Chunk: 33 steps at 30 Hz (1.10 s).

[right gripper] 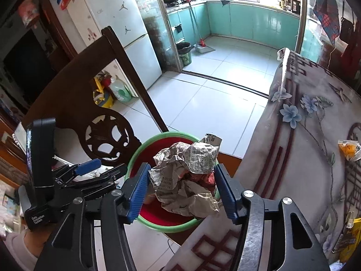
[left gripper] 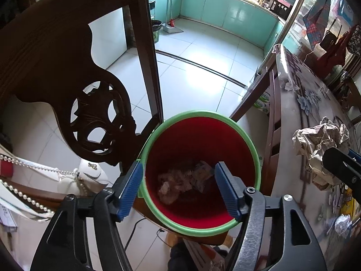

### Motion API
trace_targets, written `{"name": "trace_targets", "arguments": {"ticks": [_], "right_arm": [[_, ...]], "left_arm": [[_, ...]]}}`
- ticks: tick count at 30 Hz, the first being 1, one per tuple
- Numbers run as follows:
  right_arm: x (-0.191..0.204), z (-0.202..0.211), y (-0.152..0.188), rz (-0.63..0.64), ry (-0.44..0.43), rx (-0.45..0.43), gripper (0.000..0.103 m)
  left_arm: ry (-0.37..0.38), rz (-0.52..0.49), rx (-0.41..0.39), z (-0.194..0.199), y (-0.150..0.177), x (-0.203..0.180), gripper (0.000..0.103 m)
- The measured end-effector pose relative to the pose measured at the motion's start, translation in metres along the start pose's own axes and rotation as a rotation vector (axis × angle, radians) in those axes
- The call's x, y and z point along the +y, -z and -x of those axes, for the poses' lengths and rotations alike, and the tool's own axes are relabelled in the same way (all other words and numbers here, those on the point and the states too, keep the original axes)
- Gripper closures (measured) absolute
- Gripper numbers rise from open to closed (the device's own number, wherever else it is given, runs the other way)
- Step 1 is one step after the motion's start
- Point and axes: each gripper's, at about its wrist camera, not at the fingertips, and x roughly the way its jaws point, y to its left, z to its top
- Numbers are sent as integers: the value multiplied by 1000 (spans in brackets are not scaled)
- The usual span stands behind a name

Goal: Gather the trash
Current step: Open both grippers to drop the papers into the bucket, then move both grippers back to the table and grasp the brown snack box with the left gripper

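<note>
A red bin (left gripper: 198,133) with a green rim stands below my left gripper (left gripper: 178,167), which hangs open and empty. Its left finger is outside the rim and its right finger over the inside. Crumpled paper scraps (left gripper: 180,183) lie at the bin's bottom. My right gripper (right gripper: 181,169) holds a crumpled newspaper ball (right gripper: 191,158) over the bin (right gripper: 158,216), and both blue pads touch its sides. The left wrist view shows that ball (left gripper: 320,140) at the right, beside the table edge. The left gripper's blue pad (right gripper: 88,167) shows at the left of the right wrist view.
A dark carved wooden chair (left gripper: 67,67) stands close on the bin's left. The table with a floral cloth (right gripper: 304,158) is on the right and carries an orange wrapper (right gripper: 348,150) and foil scraps (left gripper: 343,223). White tiled floor (left gripper: 203,63) stretches ahead toward the kitchen.
</note>
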Motion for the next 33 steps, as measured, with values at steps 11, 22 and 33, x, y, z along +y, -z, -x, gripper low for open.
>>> {"name": "trace_targets", "arguments": {"ticks": [11, 22, 33], "right_arm": [[4, 13, -4, 55, -4, -37, 40], [-26, 65, 18, 12, 50, -69, 40], [-111, 129, 65, -124, 160, -99, 40]], "left_arm": [[-20, 8, -20, 9, 0, 1, 26], [21, -31, -62, 36, 2, -21, 26], [71, -156, -75, 51, 23, -102, 25]]}}
